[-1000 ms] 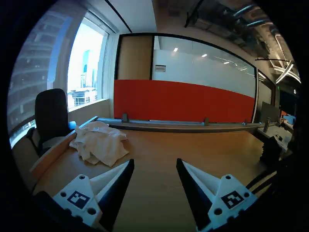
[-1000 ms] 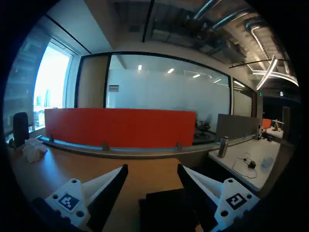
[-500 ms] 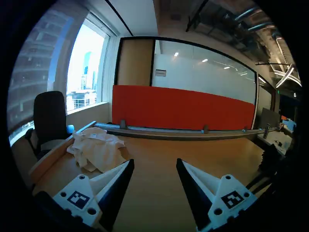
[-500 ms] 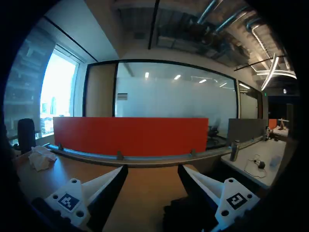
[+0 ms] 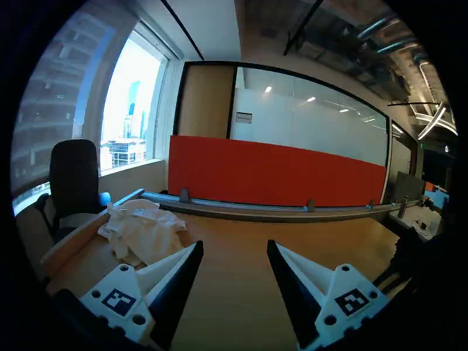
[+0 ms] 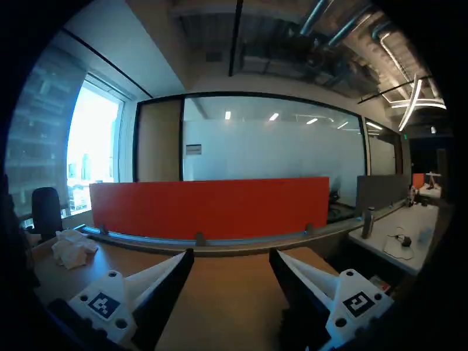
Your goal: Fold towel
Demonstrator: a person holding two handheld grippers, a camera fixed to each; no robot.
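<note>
A crumpled cream towel (image 5: pixel 143 230) lies in a heap on the wooden desk (image 5: pixel 245 245), at its far left near the window side. My left gripper (image 5: pixel 233 257) is open above the desk, its fingers apart, with the towel ahead and to the left of its left finger. In the right gripper view the same towel (image 6: pixel 72 248) looks small and far off at the left. My right gripper (image 6: pixel 230 263) is open too, holding nothing, above the bare desk (image 6: pixel 222 292).
An orange divider panel (image 5: pixel 275 174) runs along the desk's far edge. A black office chair (image 5: pixel 73 178) stands by the window at the left. A dark object (image 5: pixel 409 245) sits at the desk's right end. A neighbouring white desk (image 6: pixel 403 231) carries a bottle and cables.
Both views have tilted and swung slightly: the towel has slid lower in the left gripper view and right in the right gripper view. The dark object has left the right view's bottom centre.
</note>
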